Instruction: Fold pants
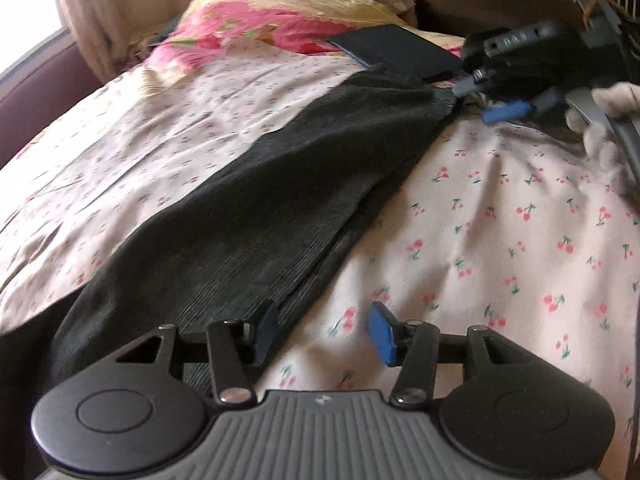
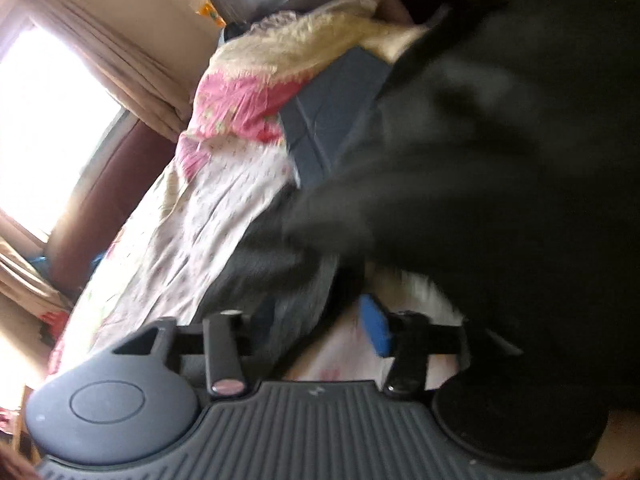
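At the far left edge of the bed (image 1: 100, 168) we see a beige curtain (image 1: 96, 12) beside a bright, washed-out window. A cream bedsheet printed with small red cherries (image 1: 500, 240) covers the mattress; toward the head end lies a pink-and-yellow floral pillow (image 1: 256, 20), its far side hidden.

The dark charcoal ribbed pants (image 1: 248, 208) lie flat across the sheet on a diagonal, from the near left edge toward the far right corner. The near end is cut off behind the gripper housing. A flat navy rectangular item (image 1: 396, 50) rests at the foot of the pillow, touching the far end of the pants; we cannot tell what it is.

The left gripper (image 1: 324, 330) has its blue-padded fingers spread. One pad sits over the near long edge of the pants, the other over bare sheet; we cannot tell whether either touches.

At the far right the right gripper (image 1: 496, 100) is blurred at the far end of the pants, with a pale-gloved hand (image 1: 608, 120) partly cut off. In its own view the fingers of the right gripper (image 2: 320, 324) stand apart, with dark cloth hanging loose between them and only one blue pad (image 2: 376, 328) clearly visible.
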`<state>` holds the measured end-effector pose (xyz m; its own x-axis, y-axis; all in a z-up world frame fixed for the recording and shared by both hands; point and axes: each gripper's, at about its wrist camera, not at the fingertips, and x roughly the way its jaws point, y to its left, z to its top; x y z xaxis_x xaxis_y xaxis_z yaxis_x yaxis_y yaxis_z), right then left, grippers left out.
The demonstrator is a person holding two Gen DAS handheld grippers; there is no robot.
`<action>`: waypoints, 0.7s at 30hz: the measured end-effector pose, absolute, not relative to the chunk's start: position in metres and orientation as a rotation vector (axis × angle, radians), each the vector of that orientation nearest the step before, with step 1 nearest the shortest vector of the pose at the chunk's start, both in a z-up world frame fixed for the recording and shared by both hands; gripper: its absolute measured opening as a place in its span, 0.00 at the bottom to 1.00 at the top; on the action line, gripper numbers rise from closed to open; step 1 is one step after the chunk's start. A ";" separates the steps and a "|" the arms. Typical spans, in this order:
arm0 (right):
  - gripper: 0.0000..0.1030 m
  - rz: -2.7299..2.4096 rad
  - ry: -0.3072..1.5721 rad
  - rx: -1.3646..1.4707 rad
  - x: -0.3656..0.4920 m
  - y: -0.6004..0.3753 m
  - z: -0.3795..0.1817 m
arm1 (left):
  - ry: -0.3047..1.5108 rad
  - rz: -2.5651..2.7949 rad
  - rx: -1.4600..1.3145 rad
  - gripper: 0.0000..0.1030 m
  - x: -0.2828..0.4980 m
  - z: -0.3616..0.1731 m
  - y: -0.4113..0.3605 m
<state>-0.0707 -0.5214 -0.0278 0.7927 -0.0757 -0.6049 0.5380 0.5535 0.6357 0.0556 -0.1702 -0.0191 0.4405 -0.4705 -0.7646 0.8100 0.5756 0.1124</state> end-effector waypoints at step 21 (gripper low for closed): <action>0.06 -0.314 0.492 0.919 -0.025 -0.529 -0.014 | 0.674 -0.870 0.421 0.67 0.057 -0.008 -0.172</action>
<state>-0.0254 -0.5292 -0.0145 0.8458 -0.0506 -0.5310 0.4598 0.5737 0.6778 0.0574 -0.1722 -0.0080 0.4612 -0.5560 -0.6914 0.8085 0.5844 0.0693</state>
